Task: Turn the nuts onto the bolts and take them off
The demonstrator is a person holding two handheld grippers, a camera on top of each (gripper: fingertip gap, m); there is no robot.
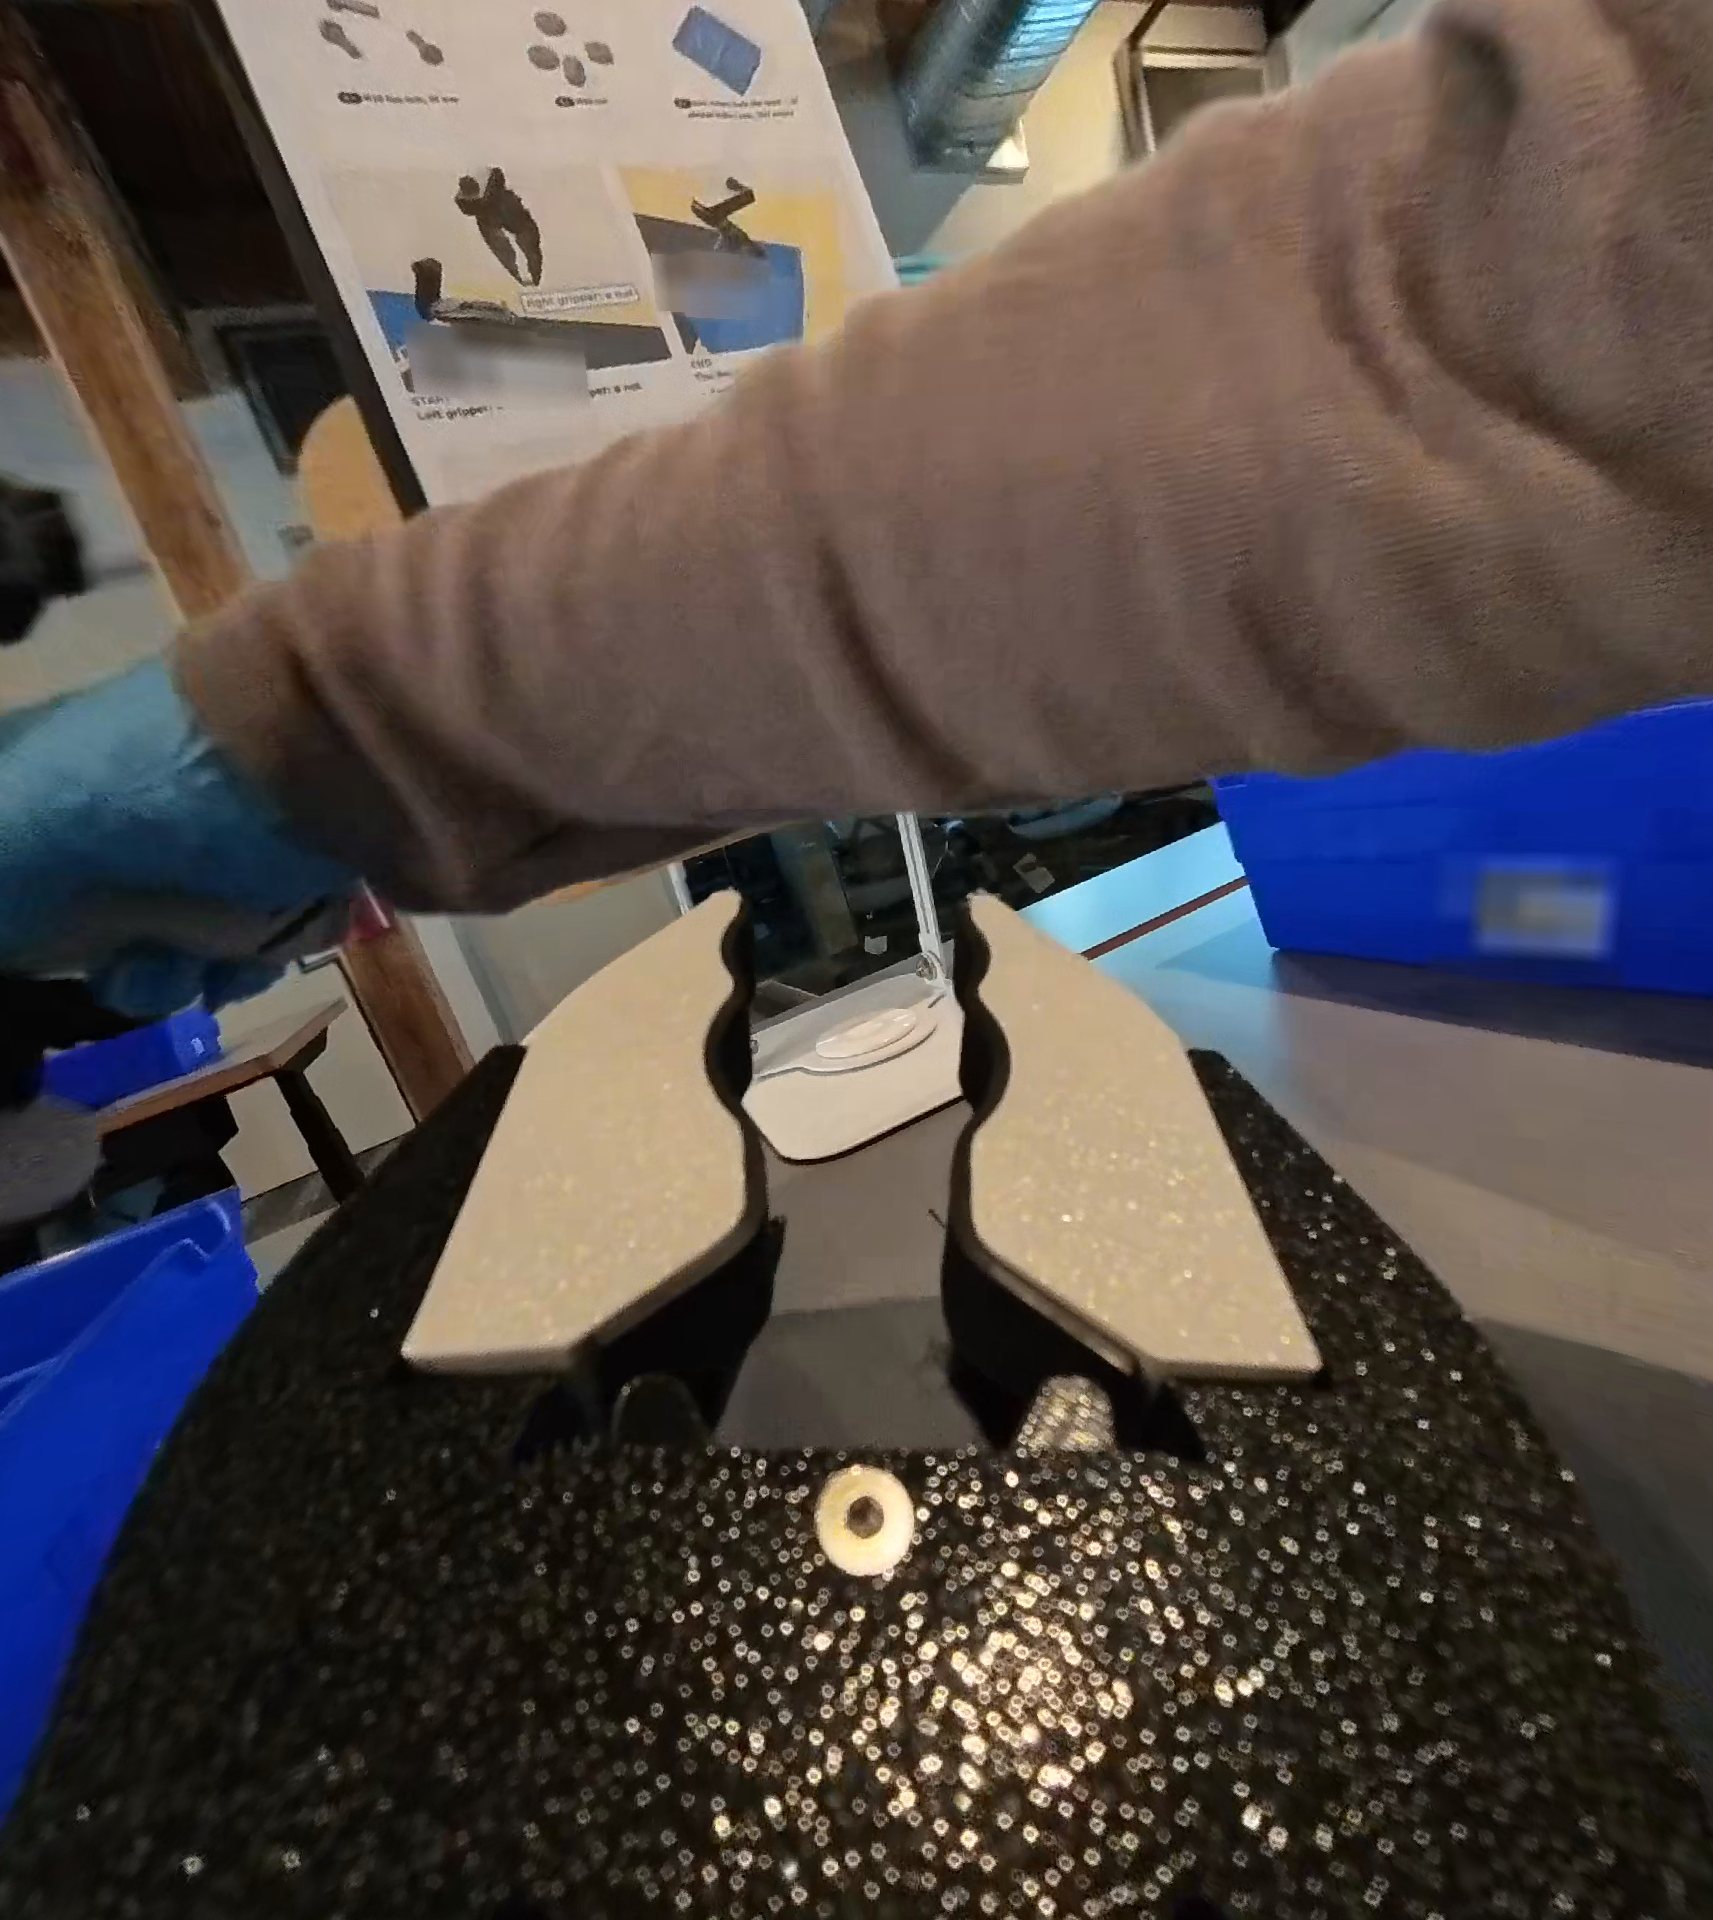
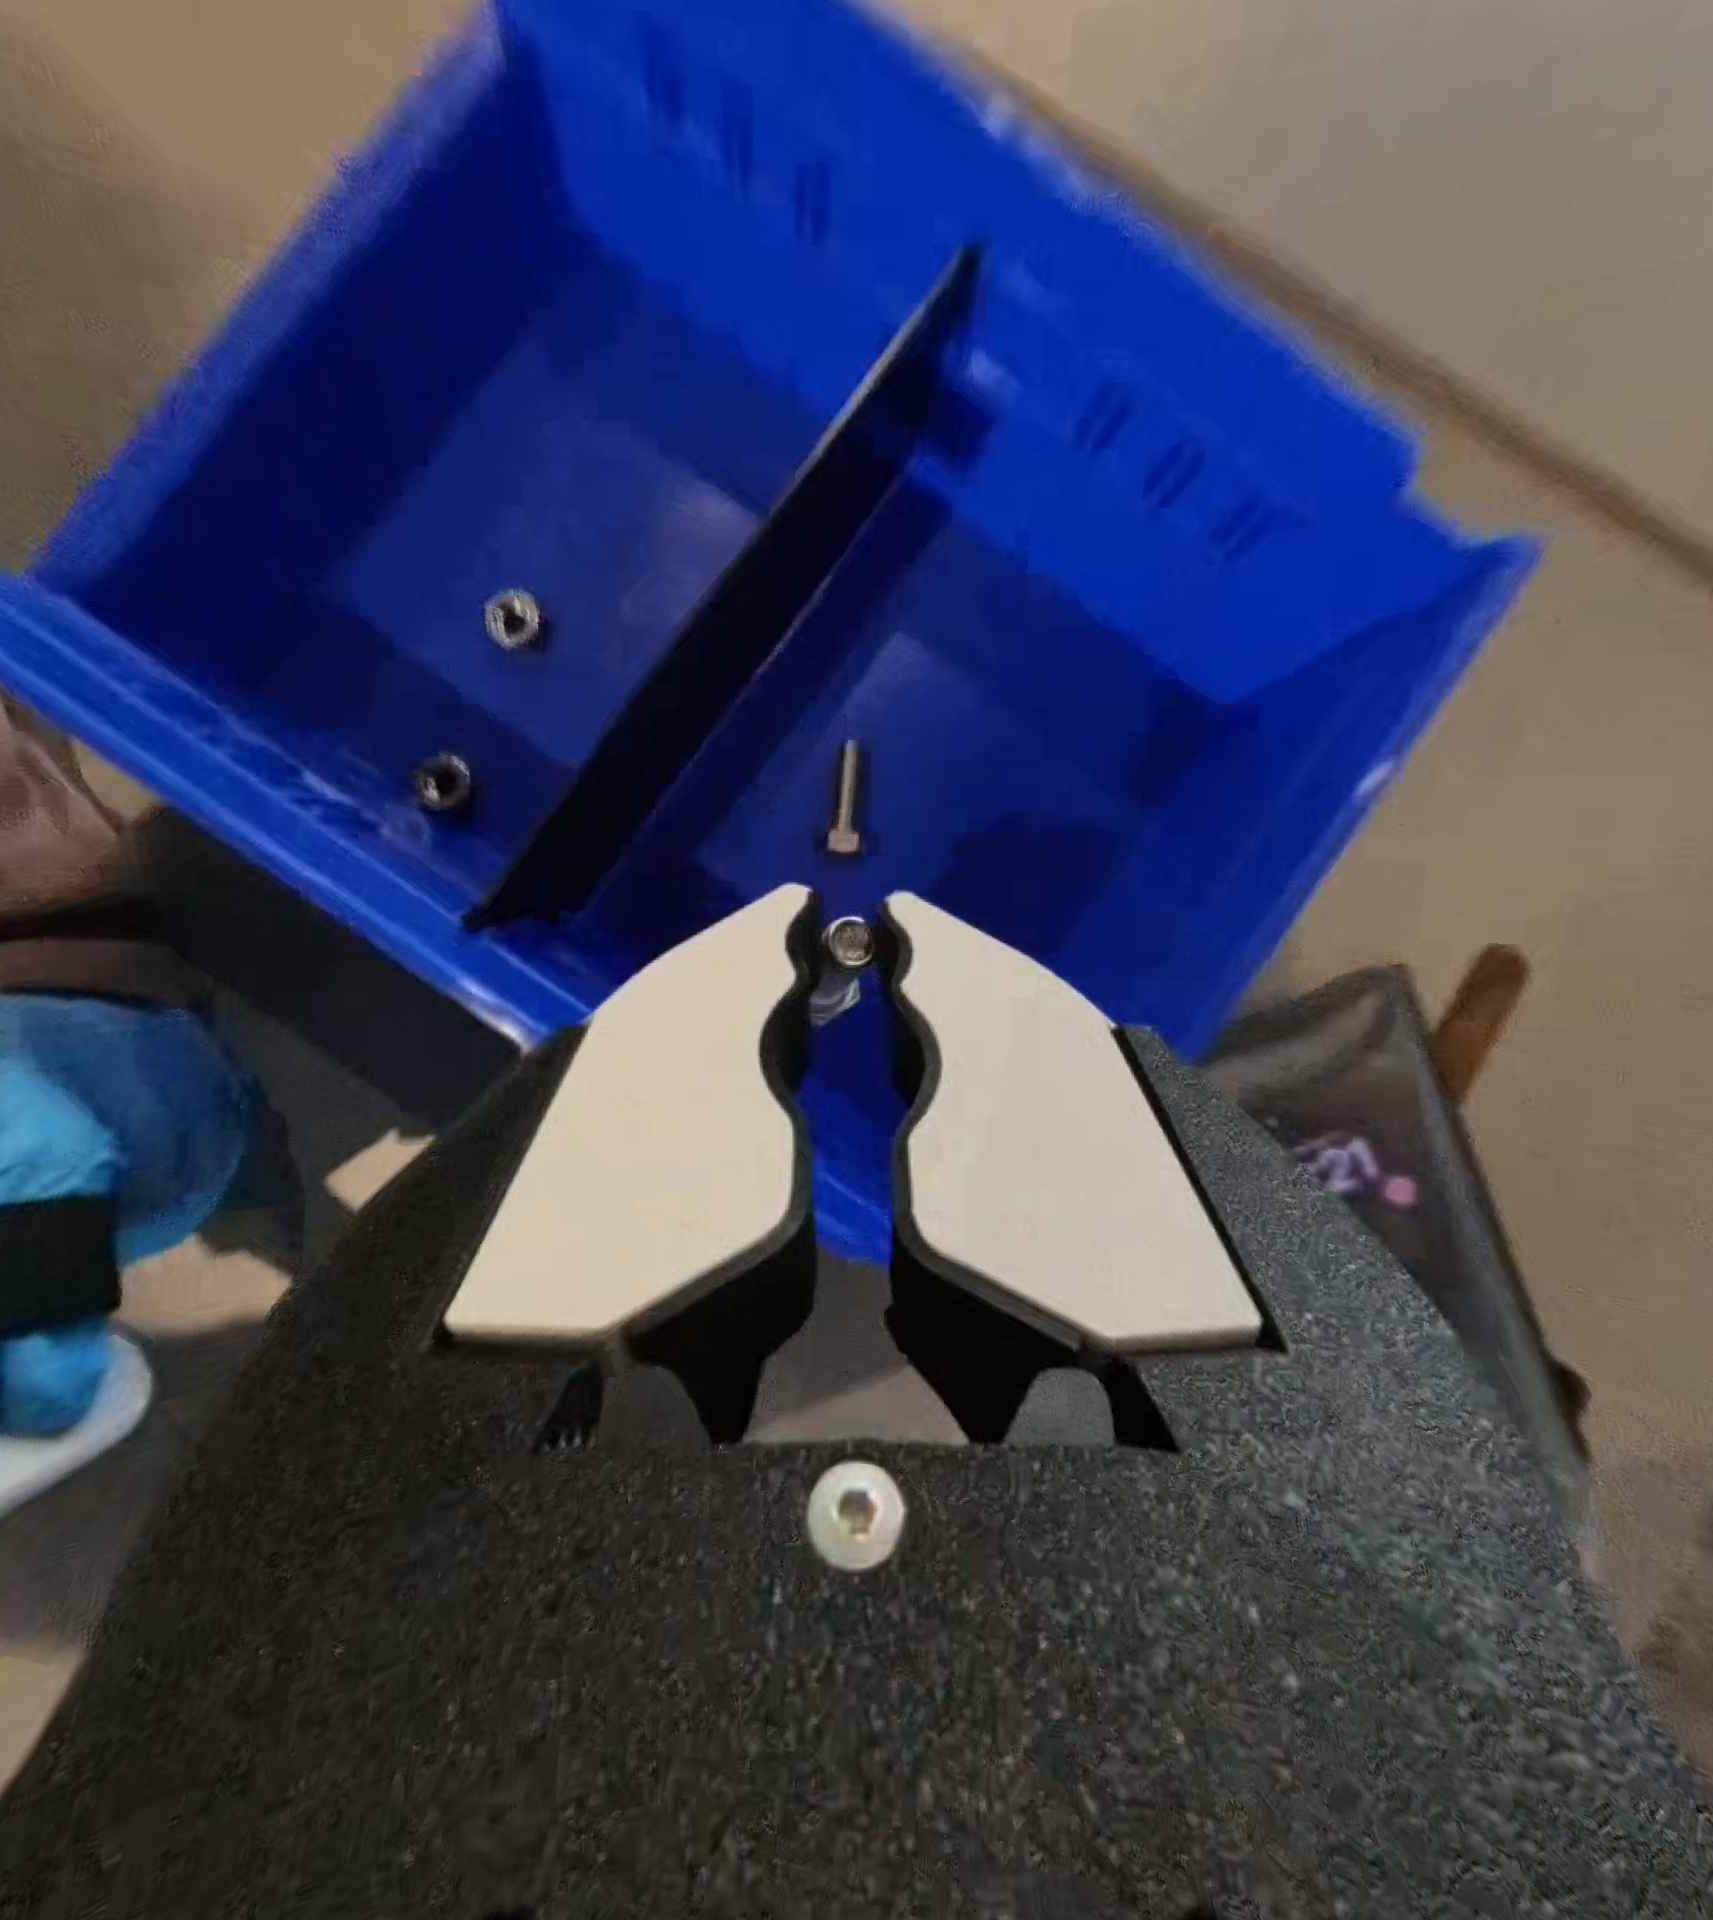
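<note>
bolt (image 2: pixel 849 948) pinched at right gripper (image 2: pixel 847 914) tips, seen end-on, long axis along fingers | second bolt (image 2: pixel 845 798) flat in bin (image 2: pixel 1247 665), right compartment, just ahead | two nuts (image 2: pixel 515 619) beyond divider (image 2: pixel 727 623), left compartment | left gripper (image 1: pixel 857 935) half open, empty, farther off

a tan sleeved arm (image 1: pixel 987 540) crosses above the left gripper (image 1: pixel 852 987), blocking the way ahead. inside the blue bin (image 2: pixel 1351 644), a black divider (image 2: pixel 758 613) walls the nuts' side from the bolt's side; the bin is open above.
</note>
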